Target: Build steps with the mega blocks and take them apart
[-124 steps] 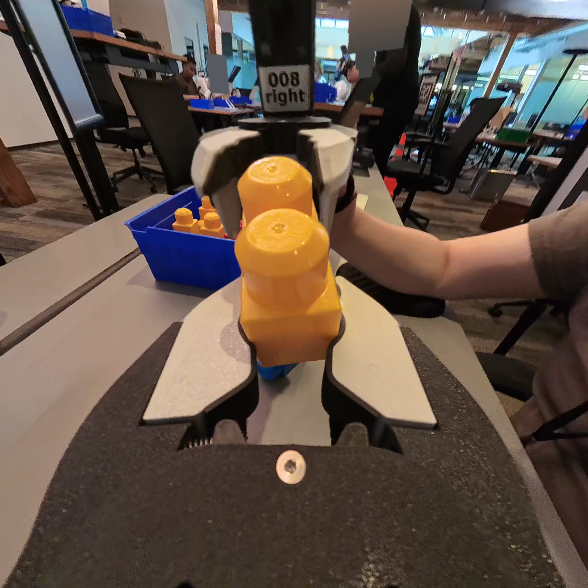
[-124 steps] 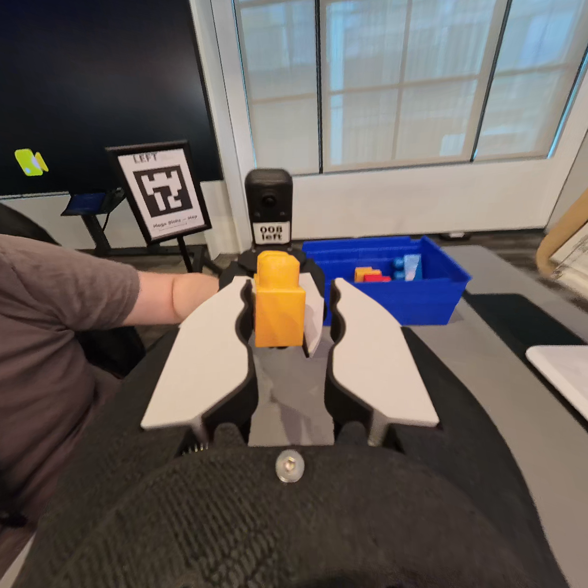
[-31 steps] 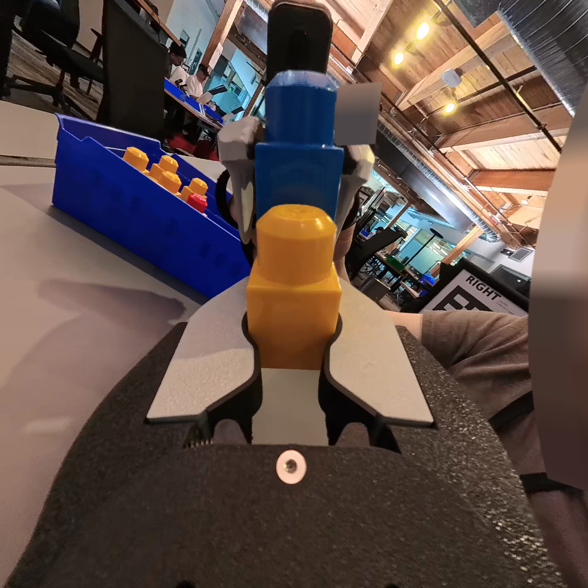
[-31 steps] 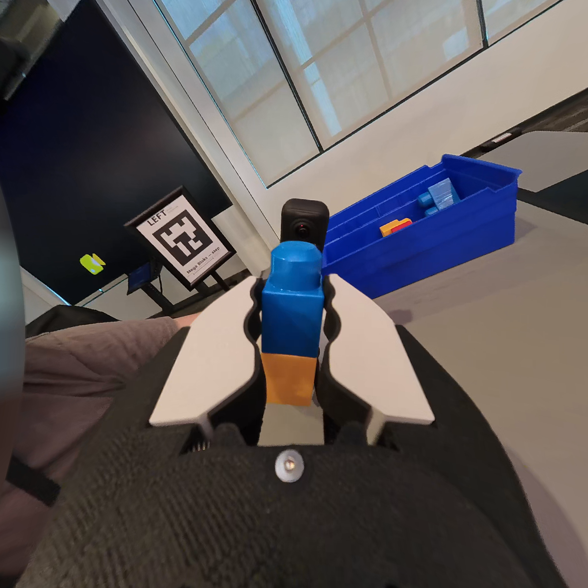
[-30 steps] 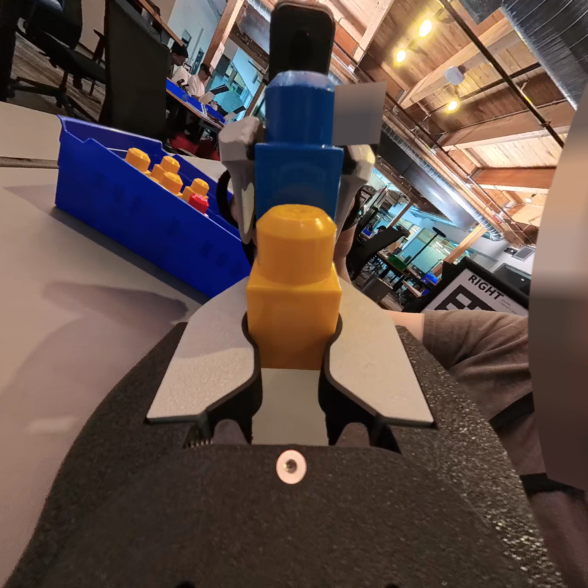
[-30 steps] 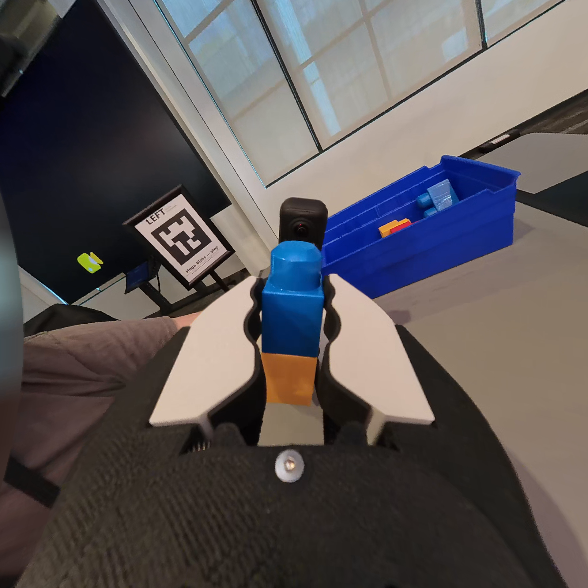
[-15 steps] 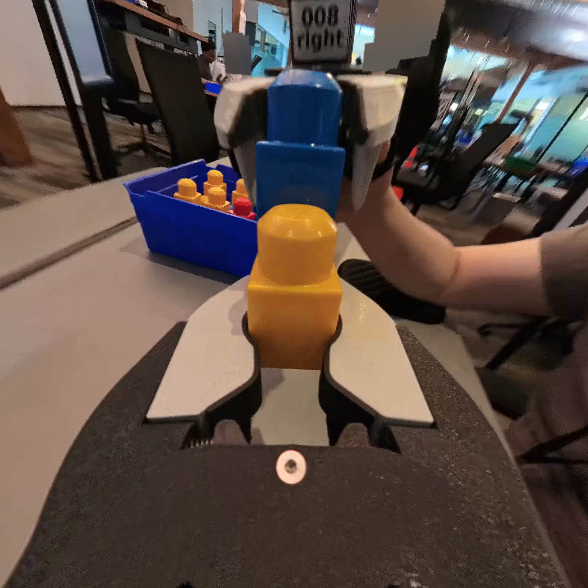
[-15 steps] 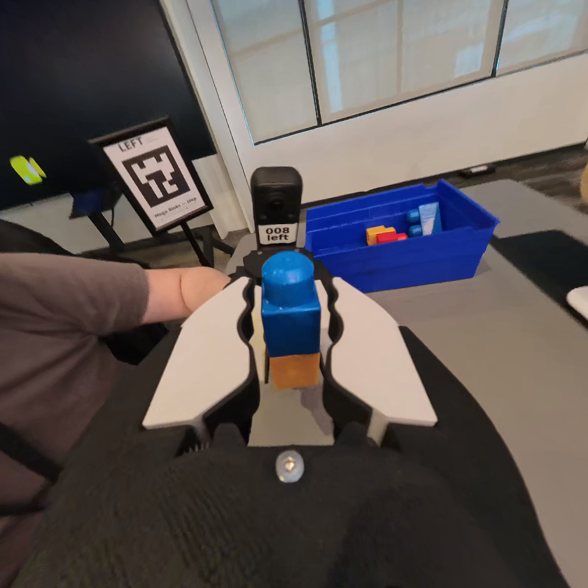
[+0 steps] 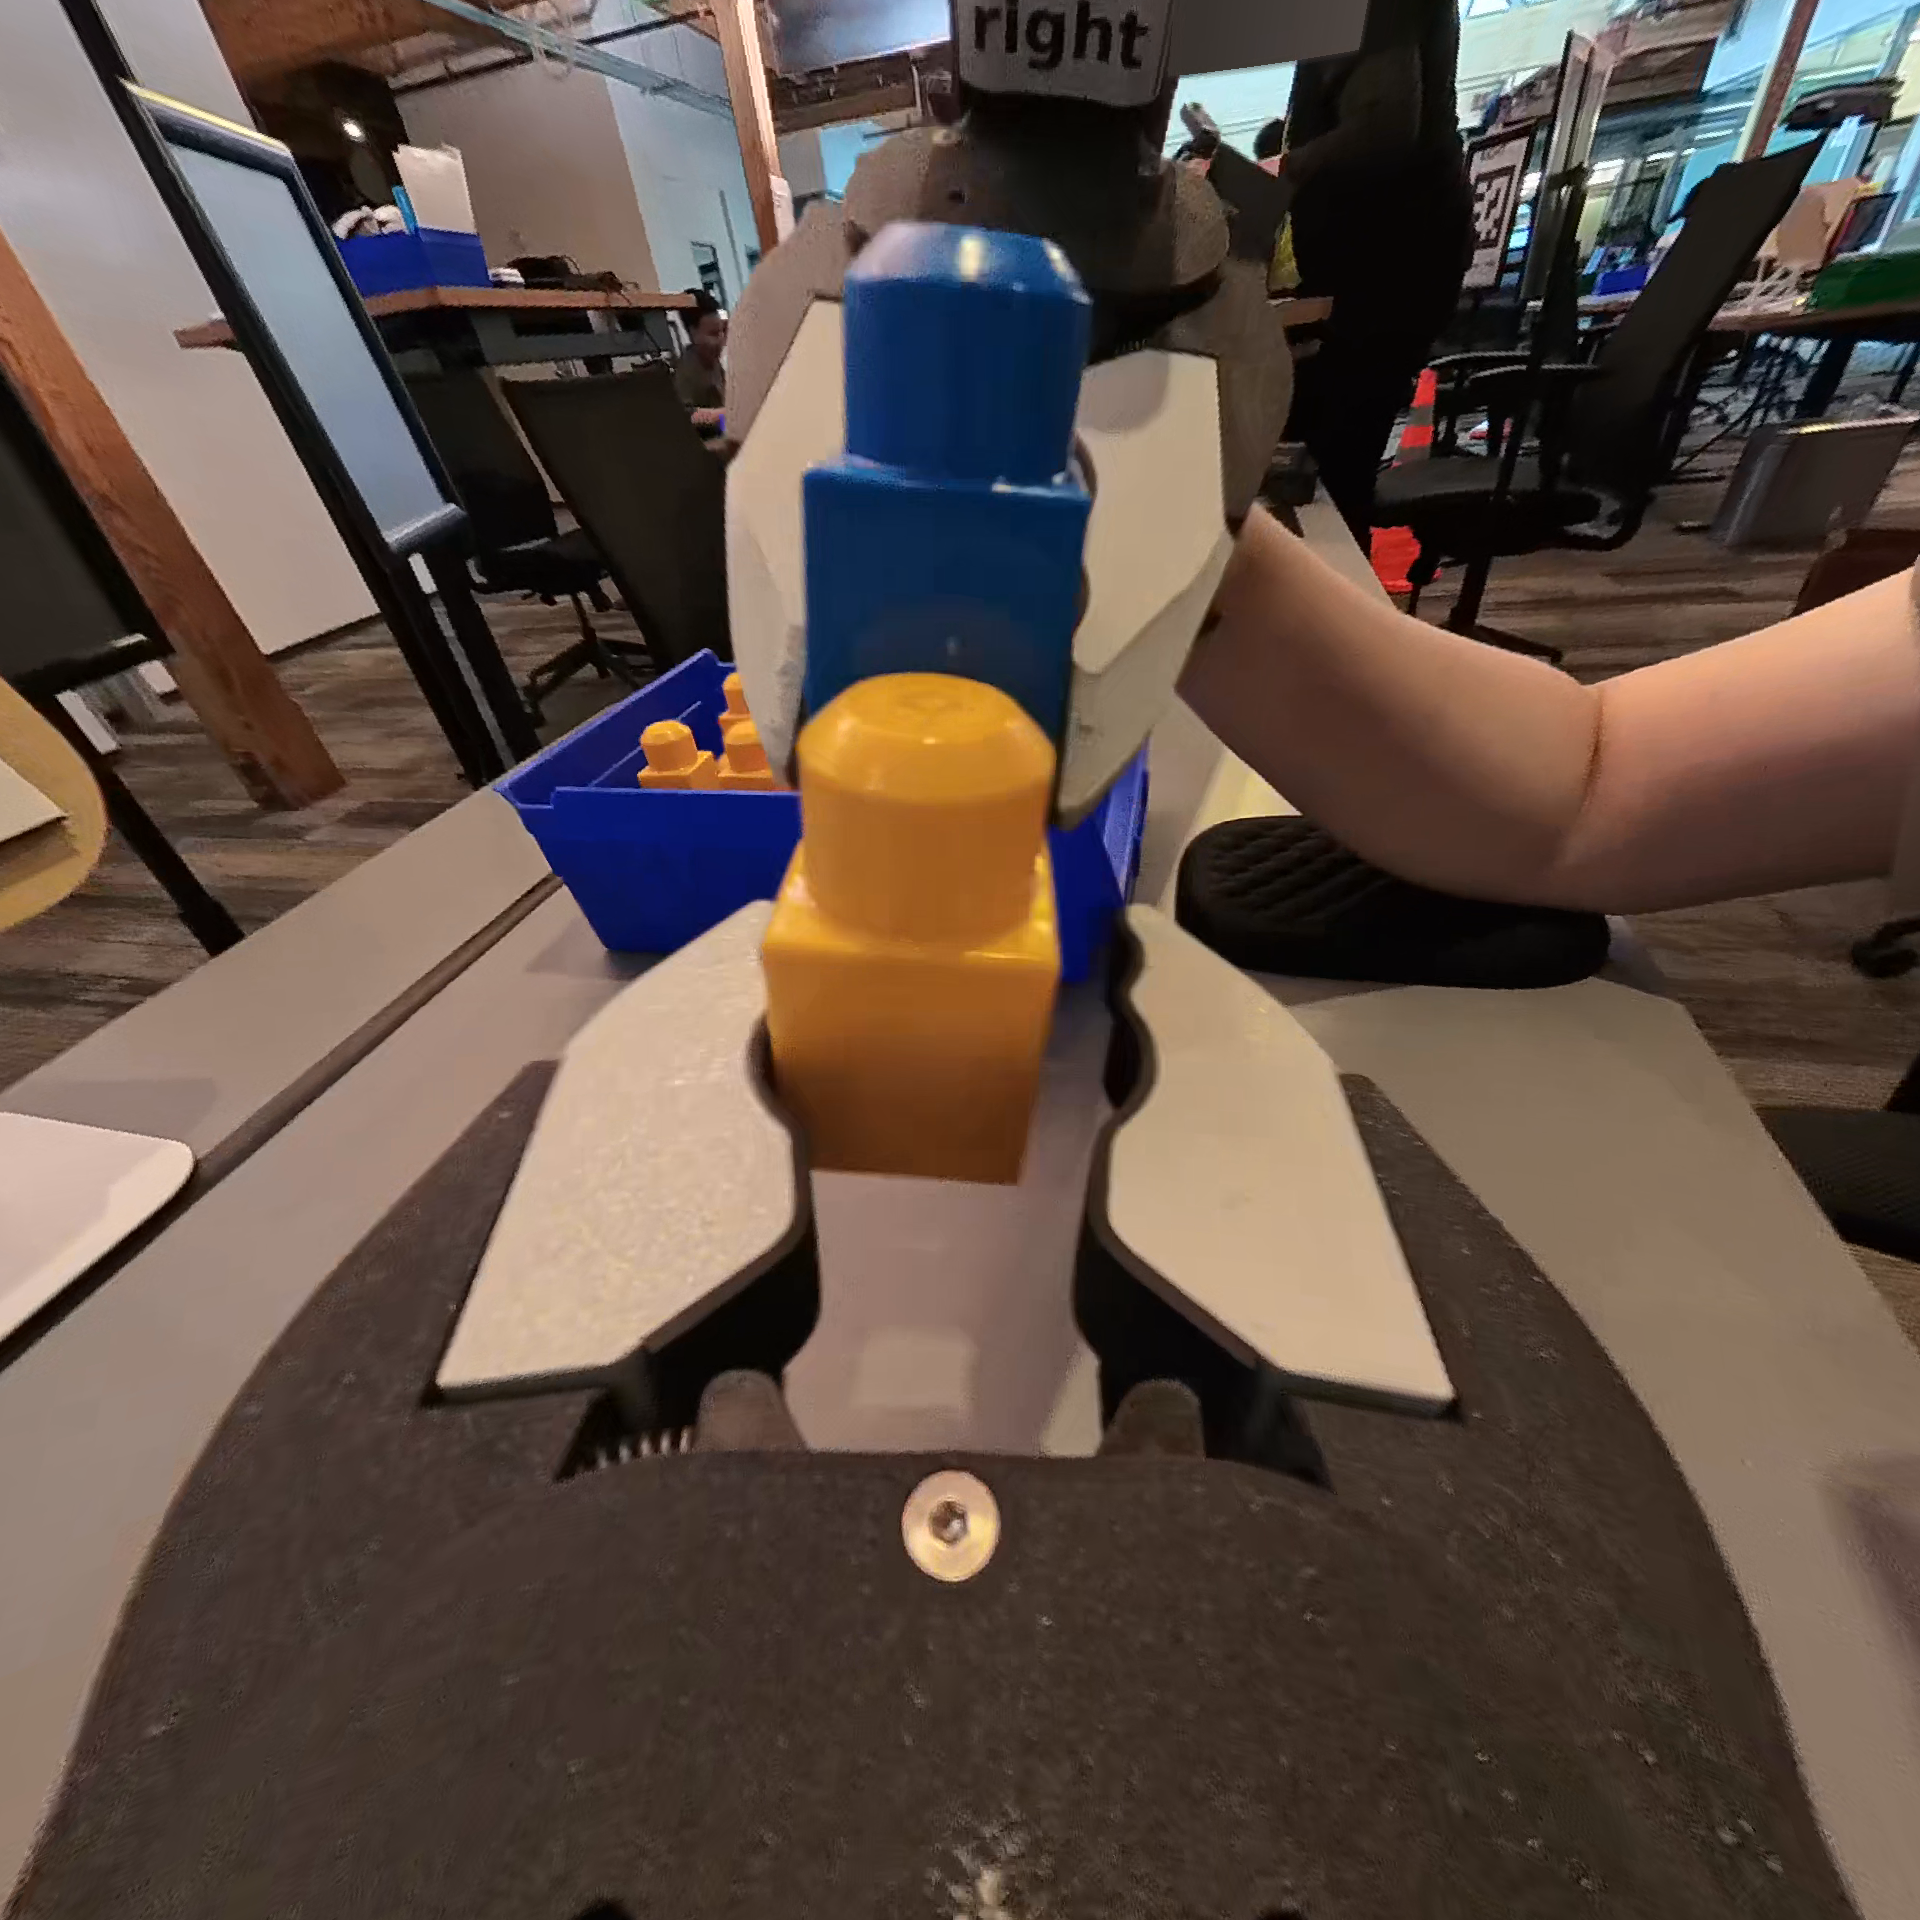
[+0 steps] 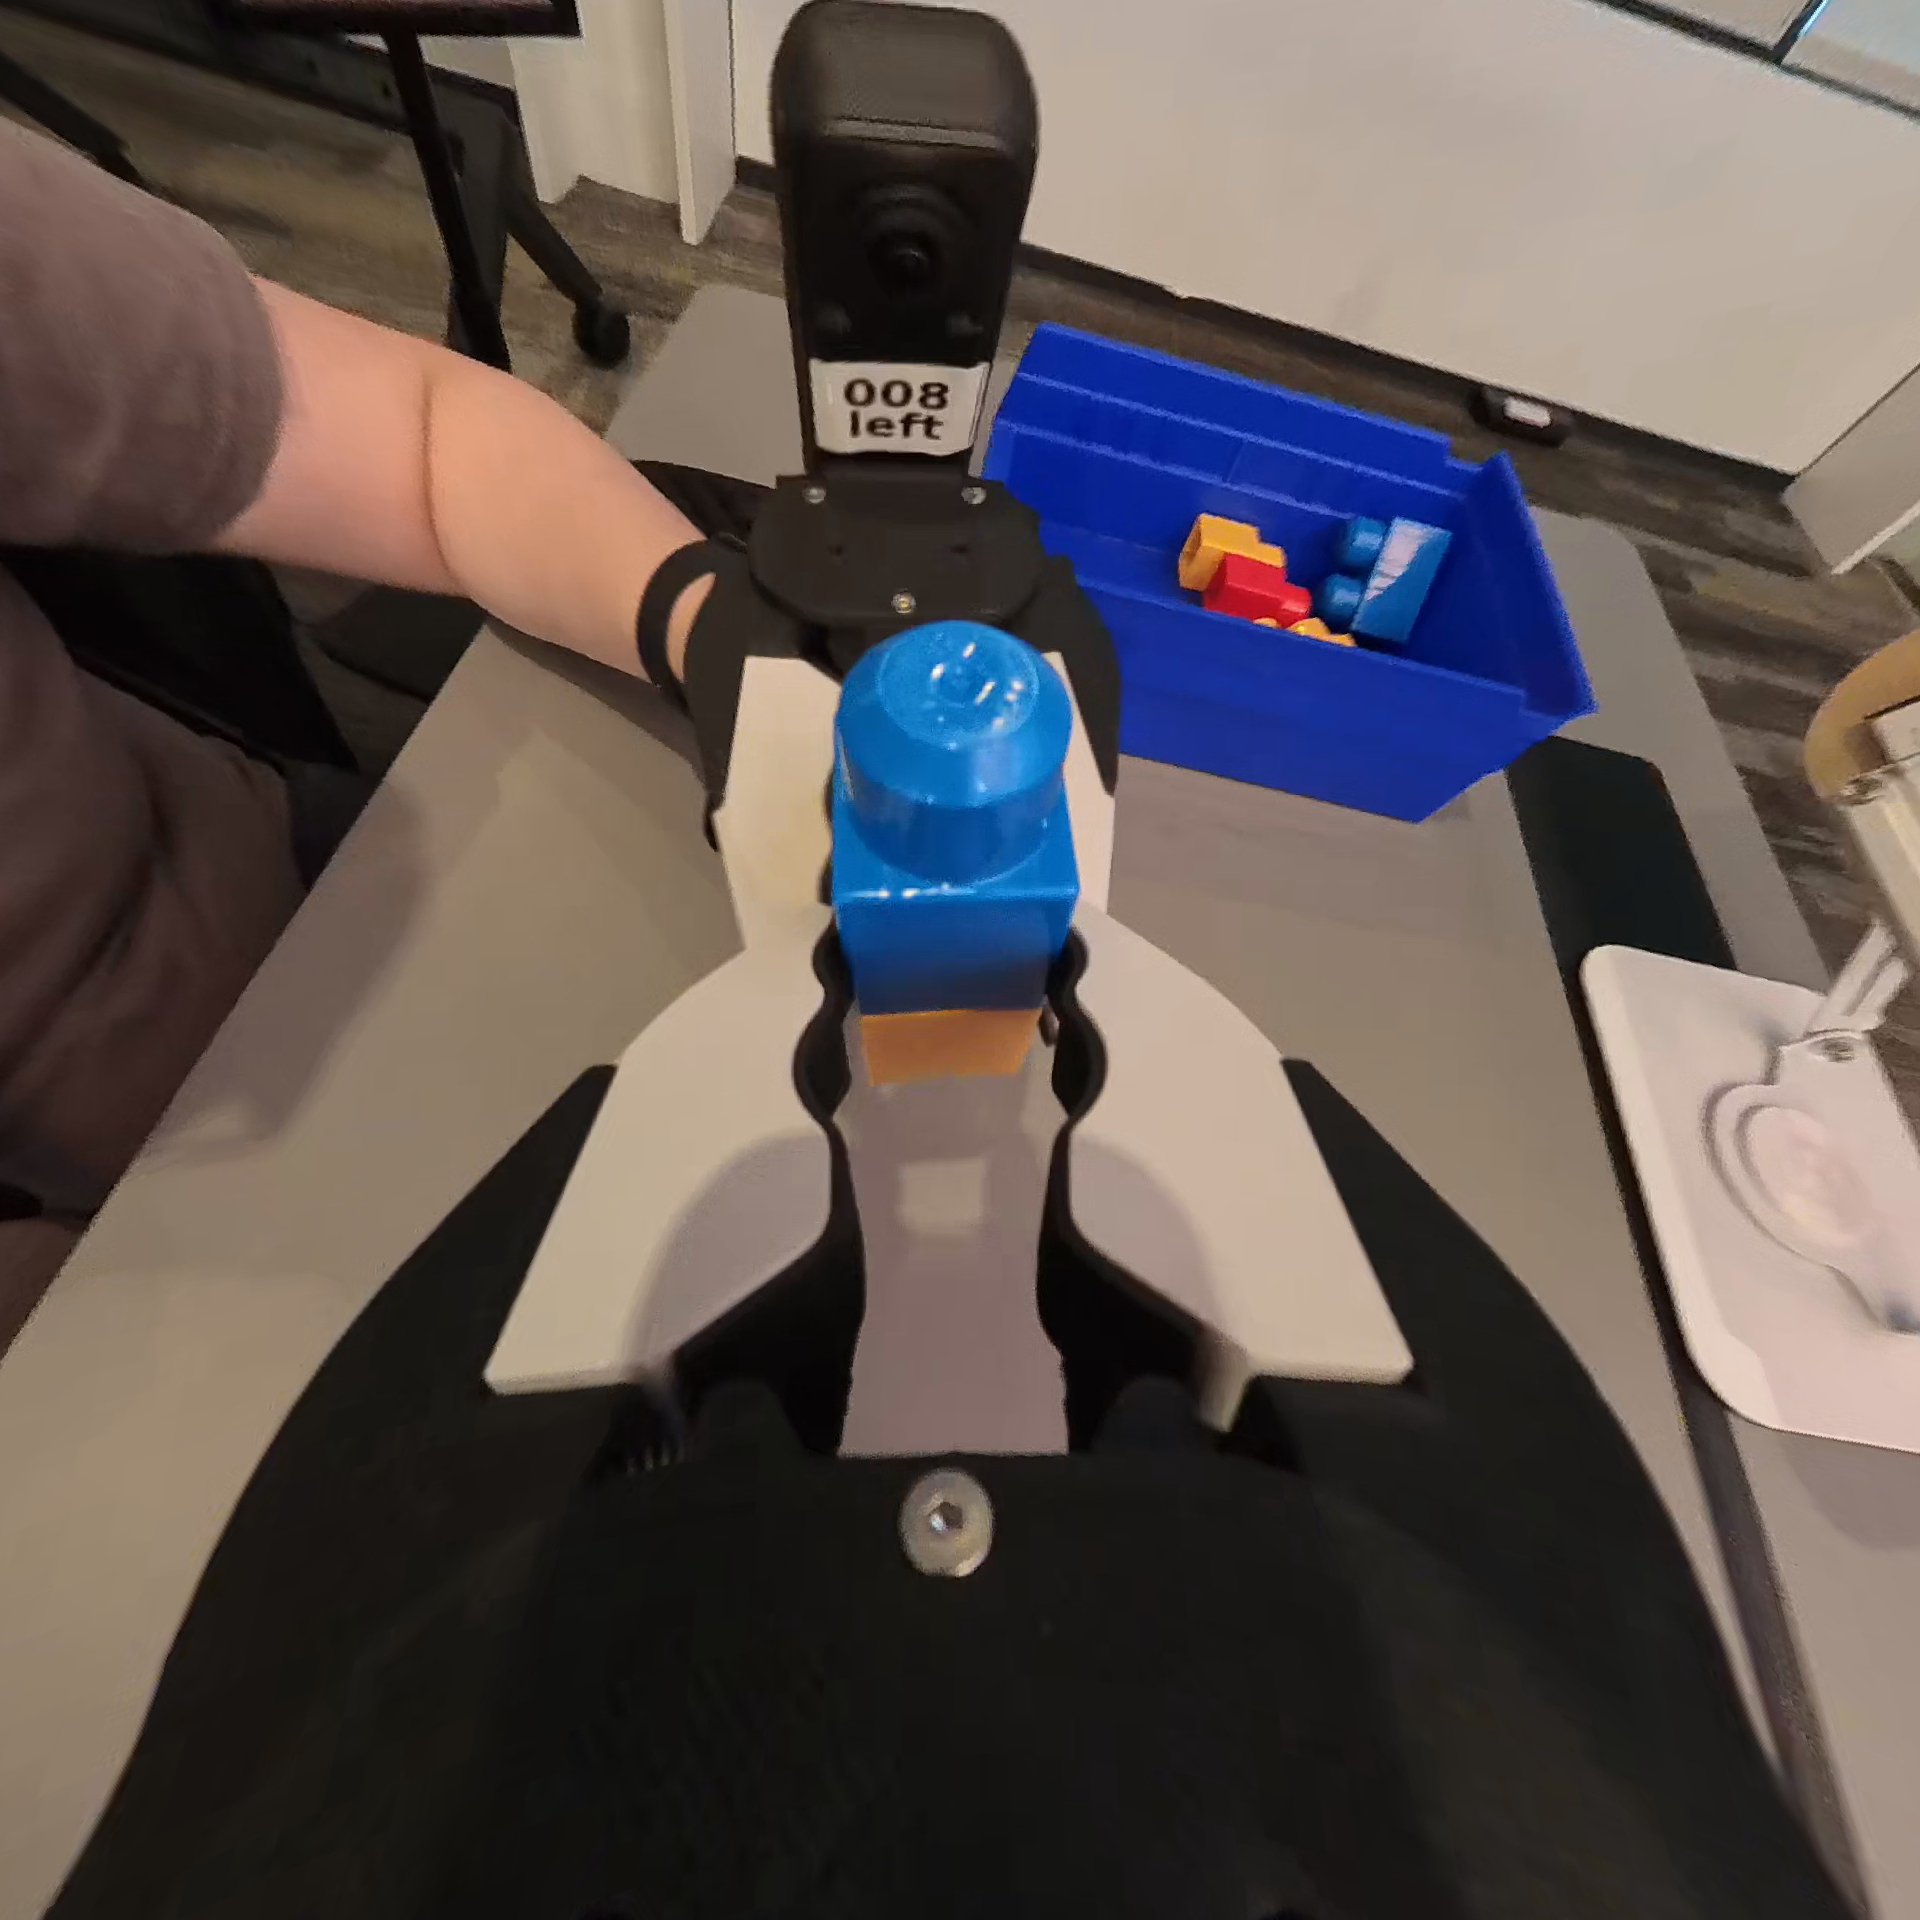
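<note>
An orange two-stud block (image 9: 914,1029) carries a blue block (image 9: 940,592) on its far stud, making a step. My left gripper (image 9: 940,935) is open around the orange block: its left finger touches the block and its right finger stands off with a gap. My right gripper (image 10: 951,956) is shut on the blue block (image 10: 951,831), and the orange block (image 10: 945,1044) shows below it. In the left wrist view the right gripper's white fingers (image 9: 1138,623) clamp the blue block from the far side. The pair sits just above the grey table (image 10: 1299,987).
A blue bin (image 9: 644,862) with orange blocks stands behind the stack. Another blue bin (image 10: 1299,727) holds orange, red and blue blocks. A white stand base (image 10: 1714,1195) lies on the right. A black pad (image 9: 1382,914) lies under the person's forearm (image 9: 1507,748). My left and right fingertips are right by each other.
My left gripper has opened off the orange block. Both grippers have tipped down from an upward tilt, so the table now fills the views. The right gripper still holds the blue block.
</note>
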A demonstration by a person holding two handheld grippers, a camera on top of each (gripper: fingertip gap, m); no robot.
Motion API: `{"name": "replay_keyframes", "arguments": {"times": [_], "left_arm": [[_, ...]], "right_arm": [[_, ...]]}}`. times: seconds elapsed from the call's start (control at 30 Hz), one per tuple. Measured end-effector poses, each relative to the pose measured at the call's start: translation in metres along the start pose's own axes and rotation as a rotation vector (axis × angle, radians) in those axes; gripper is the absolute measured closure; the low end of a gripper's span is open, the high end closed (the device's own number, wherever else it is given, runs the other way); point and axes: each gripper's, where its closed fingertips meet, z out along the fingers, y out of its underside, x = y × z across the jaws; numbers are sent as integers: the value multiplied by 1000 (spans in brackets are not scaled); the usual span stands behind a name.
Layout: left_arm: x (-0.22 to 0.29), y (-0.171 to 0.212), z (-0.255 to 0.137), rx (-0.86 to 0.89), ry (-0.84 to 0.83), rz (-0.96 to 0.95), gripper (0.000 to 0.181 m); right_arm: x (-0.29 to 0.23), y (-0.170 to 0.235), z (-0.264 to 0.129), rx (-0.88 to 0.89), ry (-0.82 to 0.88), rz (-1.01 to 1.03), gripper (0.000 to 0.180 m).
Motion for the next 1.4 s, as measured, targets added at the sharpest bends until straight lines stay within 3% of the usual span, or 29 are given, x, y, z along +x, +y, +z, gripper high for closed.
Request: {"name": "replay_keyframes", "arguments": {"times": [0.07, 0.13, 0.27, 0.4, 0.53, 0.87, 1.17, 1.4], "left_arm": [[0, 1, 1, -7, -16, 21, 110], [-1, 5, 1, -23, -25, 27, 108], [-3, 16, 2, -52, -10, -27, 110], [-2, 26, 4, -75, 33, -107, 113], [0, 31, 7, -89, 61, -132, 114], [10, 38, 11, -118, 110, -137, 115], [18, 37, 12, -119, 146, -146, 116], [24, 37, 12, -112, 182, -166, 116]], "right_arm": [[4, 0, -9, -17, 35, -24, 143], [9, 2, -28, -44, 80, -38, 142], [29, 18, -100, -90, 219, 11, 142], [41, 69, -181, -124, 334, 199, 142], [50, 143, -225, -242, 423, 404, 142], [49, 254, -225, -655, 392, 494, 141], [50, 285, -216, -800, 364, 517, 141], [50, 294, -230, -861, 426, 567, 140]]}}
